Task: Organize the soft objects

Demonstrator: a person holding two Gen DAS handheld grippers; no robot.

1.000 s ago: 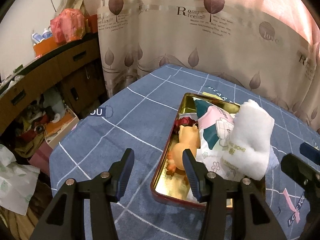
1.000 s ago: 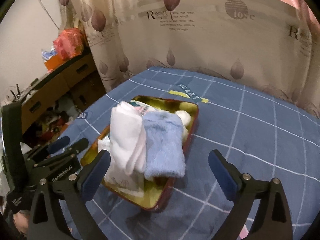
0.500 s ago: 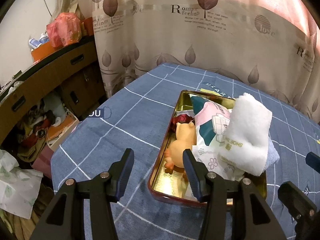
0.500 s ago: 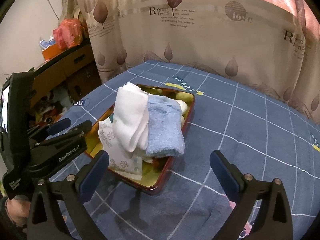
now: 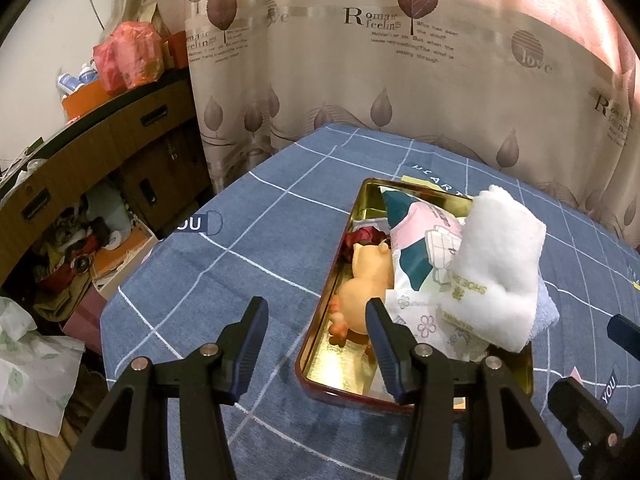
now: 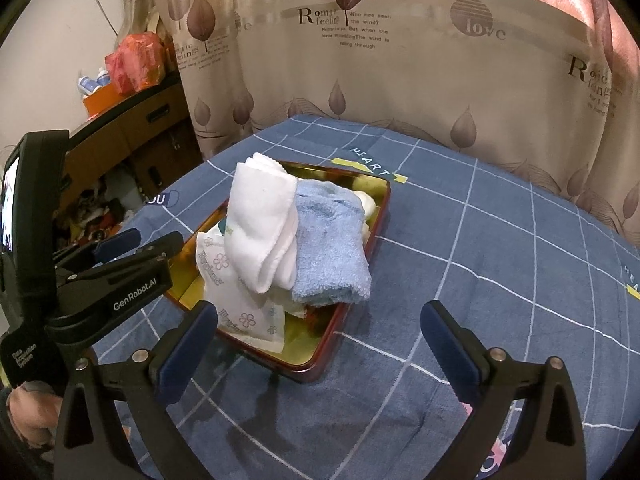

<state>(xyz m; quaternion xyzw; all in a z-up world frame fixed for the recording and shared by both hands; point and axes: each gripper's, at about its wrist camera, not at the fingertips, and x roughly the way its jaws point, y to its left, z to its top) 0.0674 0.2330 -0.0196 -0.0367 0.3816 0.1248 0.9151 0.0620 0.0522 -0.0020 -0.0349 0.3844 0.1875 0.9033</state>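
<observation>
Hovering empty with jaws spread, the left hand-held gripper (image 5: 316, 320) and right hand-held gripper (image 6: 318, 330) face the tin (image 6: 320, 364) on the tabletop (image 6: 500, 248), where white towel (image 6: 262, 216) and blue towel (image 6: 330, 244) sit piled, apparently gathered for storage.

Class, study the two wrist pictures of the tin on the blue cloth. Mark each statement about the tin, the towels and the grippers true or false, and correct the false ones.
1. The white towel lies beside the blue towel, both piled in the tin. True.
2. The right gripper is shut on the blue towel. False: it is open and holds nothing.
3. An orange toy lies inside the tin. True.
4. The left gripper grips the white towel. False: it is open and empty.
5. The tin stands on bare wood. False: it stands on a blue checked cloth.
</observation>
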